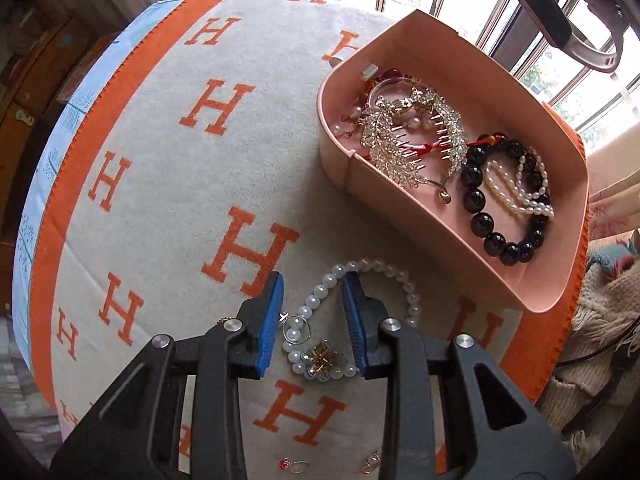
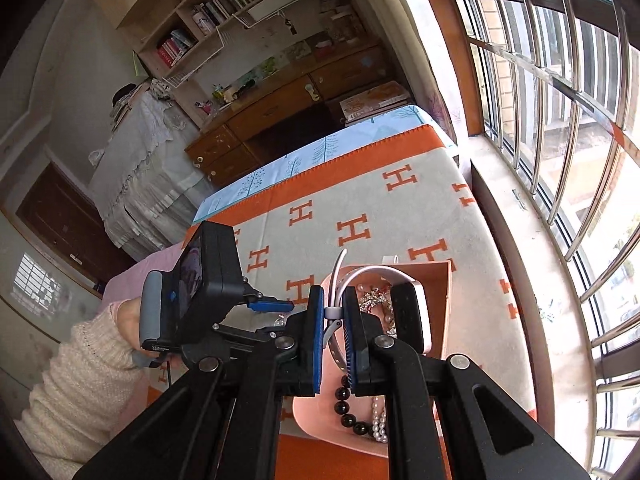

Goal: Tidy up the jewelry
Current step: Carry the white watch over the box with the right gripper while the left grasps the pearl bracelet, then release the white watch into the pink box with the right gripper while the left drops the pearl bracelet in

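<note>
The left gripper (image 1: 312,320) points down at the blanket (image 1: 168,184), jaws partly open and straddling a pearl necklace (image 1: 320,292) that lies flat, its gold clasp (image 1: 322,356) between the pads; neither pad visibly presses it; two small rings (image 1: 292,465) lie at six o'clock behind the fingers. At two o'clock stands the pink tray (image 1: 472,92), holding a crystal hair comb (image 1: 400,136), a black bead bracelet (image 1: 480,216) and a small pearl strand (image 1: 516,192). The right gripper (image 2: 333,328) is clamped on the grey strap of a pink smartwatch (image 2: 416,312), lifted above the tray (image 2: 446,304); at nine o'clock a sleeved hand (image 2: 128,320) holds the left gripper's handle.
</note>
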